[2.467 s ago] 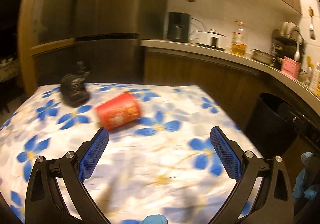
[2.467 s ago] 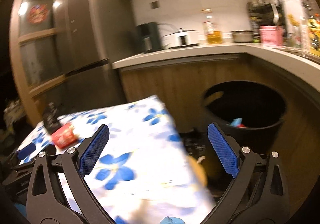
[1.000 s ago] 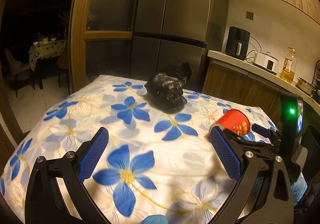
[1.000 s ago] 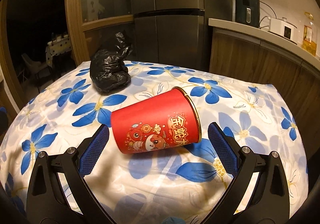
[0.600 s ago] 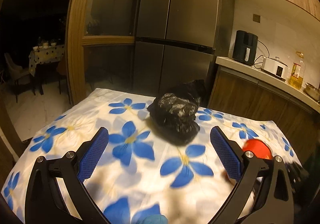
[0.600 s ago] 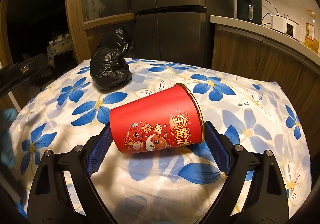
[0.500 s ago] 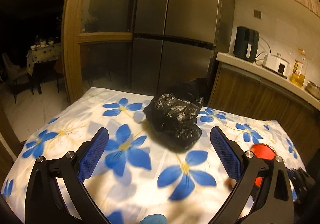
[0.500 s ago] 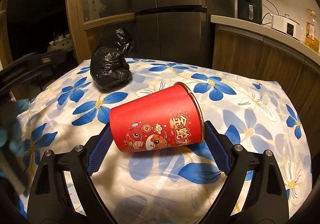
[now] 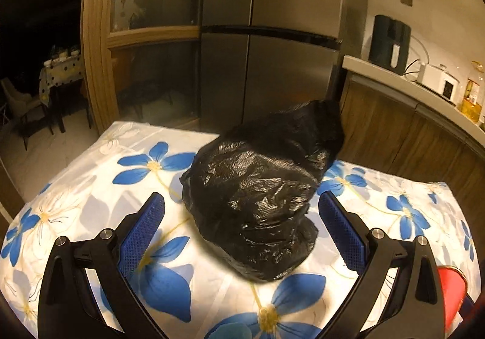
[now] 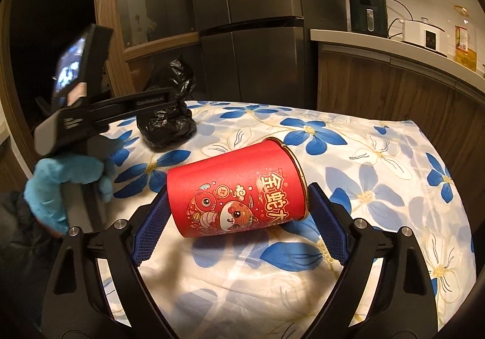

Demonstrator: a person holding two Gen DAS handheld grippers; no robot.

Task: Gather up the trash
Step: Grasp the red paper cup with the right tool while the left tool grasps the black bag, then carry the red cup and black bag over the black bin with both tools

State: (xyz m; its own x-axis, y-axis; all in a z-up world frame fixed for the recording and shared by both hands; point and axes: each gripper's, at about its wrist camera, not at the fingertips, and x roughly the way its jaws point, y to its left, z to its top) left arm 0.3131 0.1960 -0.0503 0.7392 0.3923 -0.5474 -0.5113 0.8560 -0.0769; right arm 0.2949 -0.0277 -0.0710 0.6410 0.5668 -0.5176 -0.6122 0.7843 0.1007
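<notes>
The red cup (image 9: 453,293) shows only as a sliver behind the left gripper's (image 9: 241,225) right finger. The gripper's arm hides part of the black bag (image 10: 169,114).

Dim kitchen under warm light: steel fridge (image 9: 272,45) beyond the desk's (image 9: 91,181) far edge, wooden counter (image 10: 394,57) along the right, glass-panelled door (image 9: 151,21) left.

The red paper cup (image 10: 239,187), lying on its side on the near part of the flowered tablecloth (image 10: 379,157), bears gold Chinese characters, "金蛇" legible and the rest cut off, beside a cartoon snake and coin pictures. Nothing else is readable.
</notes>
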